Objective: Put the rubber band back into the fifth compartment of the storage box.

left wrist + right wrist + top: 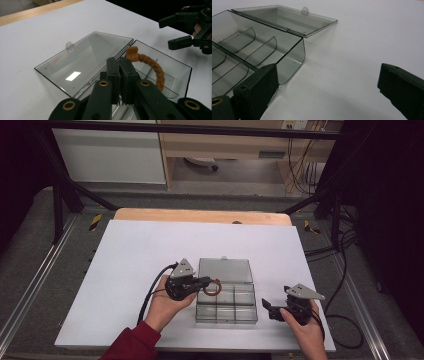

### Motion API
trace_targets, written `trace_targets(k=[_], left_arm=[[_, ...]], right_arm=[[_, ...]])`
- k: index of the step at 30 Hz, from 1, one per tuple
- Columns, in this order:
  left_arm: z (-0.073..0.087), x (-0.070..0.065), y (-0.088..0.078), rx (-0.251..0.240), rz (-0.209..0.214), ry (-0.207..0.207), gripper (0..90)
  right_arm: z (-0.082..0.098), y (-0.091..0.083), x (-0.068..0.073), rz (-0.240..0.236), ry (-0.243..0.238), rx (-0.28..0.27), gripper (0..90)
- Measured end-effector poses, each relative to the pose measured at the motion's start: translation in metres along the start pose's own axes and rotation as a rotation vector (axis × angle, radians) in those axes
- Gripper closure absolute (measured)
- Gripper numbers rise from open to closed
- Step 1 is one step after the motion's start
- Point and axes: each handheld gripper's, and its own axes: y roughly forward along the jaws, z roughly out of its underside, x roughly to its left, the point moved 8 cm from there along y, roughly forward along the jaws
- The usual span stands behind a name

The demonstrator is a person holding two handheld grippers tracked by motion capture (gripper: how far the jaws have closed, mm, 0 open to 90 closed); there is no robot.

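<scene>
The left gripper (206, 282), jaws clamped on one side of a tan braided rope ring (153, 70), holds it over the far-left compartment of the clear smoky plastic divided box (226, 306), whose hinged lid (225, 270) lies flat open behind it. The right gripper (270, 309) waits wide open and empty, just right of the box. The ring looks light, soft and grippy, so a pinch across its cord should hold; the thin box may slide or tip if nudged

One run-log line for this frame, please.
left tongs: shut on braided rope ring, over clear divided box | right tongs: open, empty, beside box | lid: open flat
</scene>
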Motion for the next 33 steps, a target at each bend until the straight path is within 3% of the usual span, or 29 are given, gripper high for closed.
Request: trace_targets(k=[12, 33], left_arm=[[0.001, -0.010, 0.010, 0.027, 0.013, 0.021, 86.7], [0.017, -0.021, 0.031, 0.089, 0.030, 0.042, 86.7]], right_arm=[[0.000, 0.000, 0.000, 0.001, -0.003, -0.002, 3.8], [-0.001, 0.000, 0.001, -0.002, -0.004, 0.000, 3.8]])
